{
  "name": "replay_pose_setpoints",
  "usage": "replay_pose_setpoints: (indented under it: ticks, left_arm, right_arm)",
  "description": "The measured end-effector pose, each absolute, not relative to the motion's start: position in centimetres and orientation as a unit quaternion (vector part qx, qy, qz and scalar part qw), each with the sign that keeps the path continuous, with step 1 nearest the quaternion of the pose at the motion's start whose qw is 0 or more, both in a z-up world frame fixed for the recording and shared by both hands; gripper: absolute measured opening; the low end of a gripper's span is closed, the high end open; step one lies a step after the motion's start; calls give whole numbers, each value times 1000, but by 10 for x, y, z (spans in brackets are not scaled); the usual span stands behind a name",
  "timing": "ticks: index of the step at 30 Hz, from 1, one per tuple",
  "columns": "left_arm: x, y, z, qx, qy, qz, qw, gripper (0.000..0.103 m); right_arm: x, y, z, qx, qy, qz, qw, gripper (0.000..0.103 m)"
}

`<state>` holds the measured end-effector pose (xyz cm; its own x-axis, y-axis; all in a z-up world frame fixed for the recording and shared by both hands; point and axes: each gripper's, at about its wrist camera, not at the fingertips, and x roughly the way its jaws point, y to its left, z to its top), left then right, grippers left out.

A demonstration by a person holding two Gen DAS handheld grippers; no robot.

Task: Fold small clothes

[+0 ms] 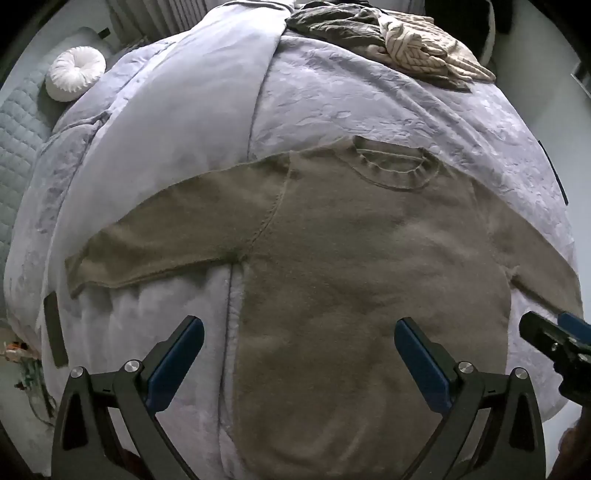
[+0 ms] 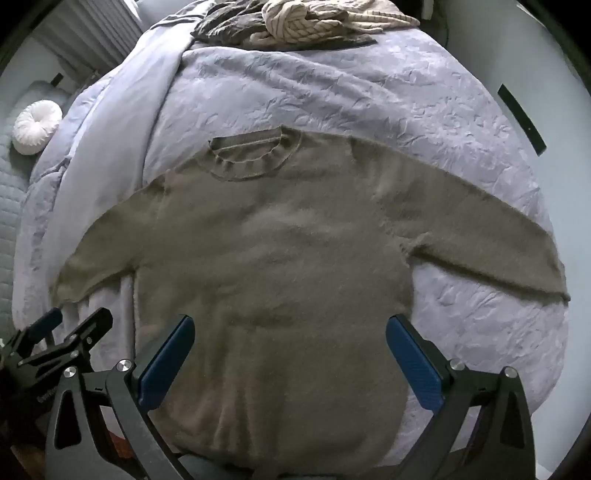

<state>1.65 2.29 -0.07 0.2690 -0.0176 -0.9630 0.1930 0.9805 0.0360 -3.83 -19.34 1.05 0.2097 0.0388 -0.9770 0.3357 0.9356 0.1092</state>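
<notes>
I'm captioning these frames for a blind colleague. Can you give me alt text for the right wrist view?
A brown sweater lies flat, sleeves spread, on a lavender bedspread, below the open right tool. A pile of clothes sits at the far edge, a round white cushion lies left, and the left tool shows lower left.

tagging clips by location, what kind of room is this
Most likely a bedroom: a brown sweater lies spread flat on a bed's lavender comforter, a round white pillow sits by the quilted edge, and more clothes are piled at the far end.
</notes>
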Motion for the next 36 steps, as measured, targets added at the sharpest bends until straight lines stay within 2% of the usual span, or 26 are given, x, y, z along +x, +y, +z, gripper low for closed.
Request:
replay_pose_setpoints:
  ticks: [36]
  left_arm:
    - [12,26,-3,77,601,-58,793,103]
  right_arm:
    - [-37,-197,9,153,627,-112,756,103]
